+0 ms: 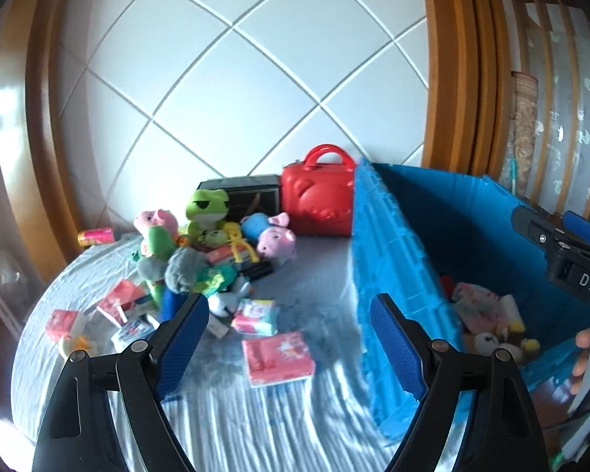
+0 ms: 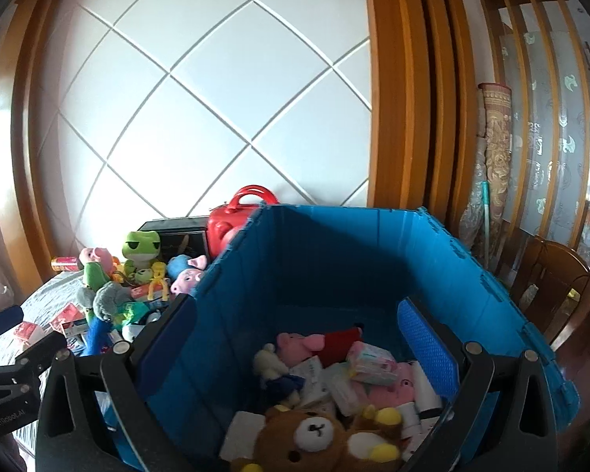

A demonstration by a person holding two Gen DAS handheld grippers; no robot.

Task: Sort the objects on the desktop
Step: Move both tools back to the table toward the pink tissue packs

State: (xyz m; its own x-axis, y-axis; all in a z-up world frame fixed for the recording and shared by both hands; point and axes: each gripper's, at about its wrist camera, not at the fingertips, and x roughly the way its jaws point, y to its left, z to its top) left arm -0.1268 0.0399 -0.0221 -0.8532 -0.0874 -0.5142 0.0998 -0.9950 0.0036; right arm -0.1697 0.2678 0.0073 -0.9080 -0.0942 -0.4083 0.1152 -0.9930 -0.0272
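The left hand-held gripper hangs over the cloth-covered worktop with its blue-padded fingers spread wide and nothing between them. Just ahead of its fingertips lies a red tissue pack, and a little further ahead a pink-and-teal pack. Beyond those, and off to its left, a heap remains on the cloth: a green frog plush, a pink pig plush, grey soft toys, more tissue packs and small boxes. A red toy suitcase and a dark box stand at the far edge, against the wall.

The right hand-held gripper is poised above the open blue crate, which sits just to the right of the left one. Its fingers also stand apart and hold nothing. Directly below and ahead of it, the crate floor already carries a brown bear plush, a pink pig in red, tissue packs and white rolls.

Judging by this, the sorting looks partway along: a fair share of things lies in the crate, yet at least as many sit on the worktop. The loose packs nearest the left hand-held gripper seem the easiest pickings.
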